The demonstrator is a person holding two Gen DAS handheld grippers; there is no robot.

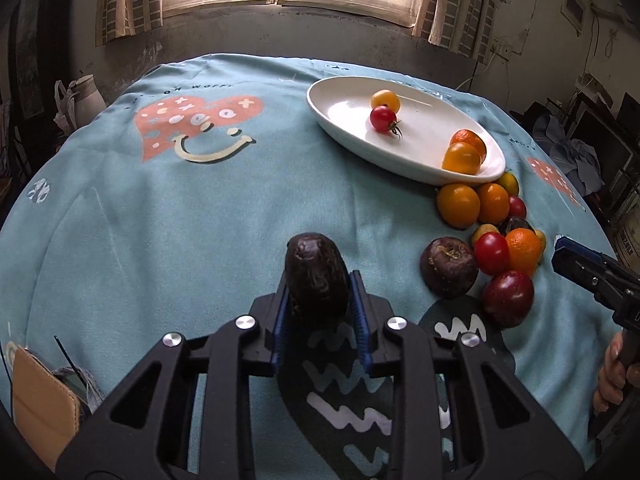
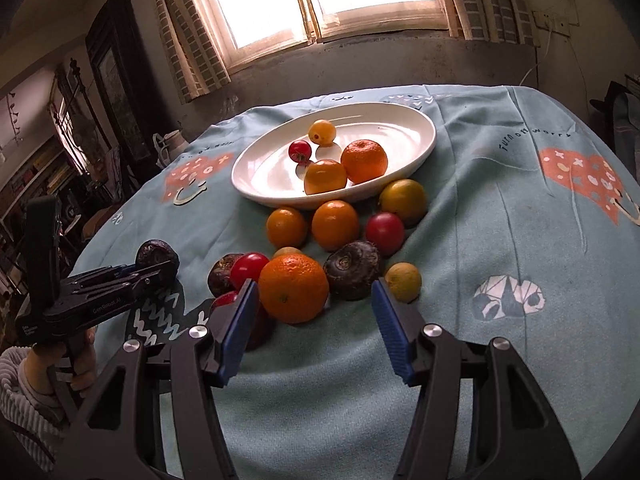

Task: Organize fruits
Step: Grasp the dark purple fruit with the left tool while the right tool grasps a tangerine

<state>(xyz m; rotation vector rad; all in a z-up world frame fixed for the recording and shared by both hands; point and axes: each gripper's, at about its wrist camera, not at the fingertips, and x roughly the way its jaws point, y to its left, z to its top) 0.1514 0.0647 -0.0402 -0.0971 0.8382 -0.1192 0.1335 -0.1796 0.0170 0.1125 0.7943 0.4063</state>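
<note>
At the left of the table, the left gripper (image 1: 318,280) has its blue pads clamped tight on a dark, wrinkled fruit (image 1: 316,276), pinched at its sides so the bulk stands clear above the fingers, apparently ready to be carried off. It hangs over the teal tablecloth (image 1: 180,220), well apart from the other fruit, a sign that it has been singled out for sorting.

Toward the middle, a white oval dish (image 2: 256,176) sits at the back of the table and seems to be the collecting point: a small yellow fruit (image 2: 322,131), a cherry tomato (image 2: 300,150), a yellow-orange fruit (image 2: 325,176) and a mandarin (image 2: 364,160) already lie in it. Just in front of its near rim, the unsorted fruit lies in a loose heap on the cloth, oranges, red tomatoes and two more dark fruits touching one another.

To the right, the right gripper (image 2: 314,320) hovers low before that heap, its jaws partly open with nothing held. The big orange (image 2: 294,288) at the front of the pile sits just beyond the left finger (image 2: 236,332), most likely the next pick. A hand (image 2: 60,364) in a ribbed sleeve grips the other tool's handle at the far left of this view. By my reading, the job is well short of half done.
</note>
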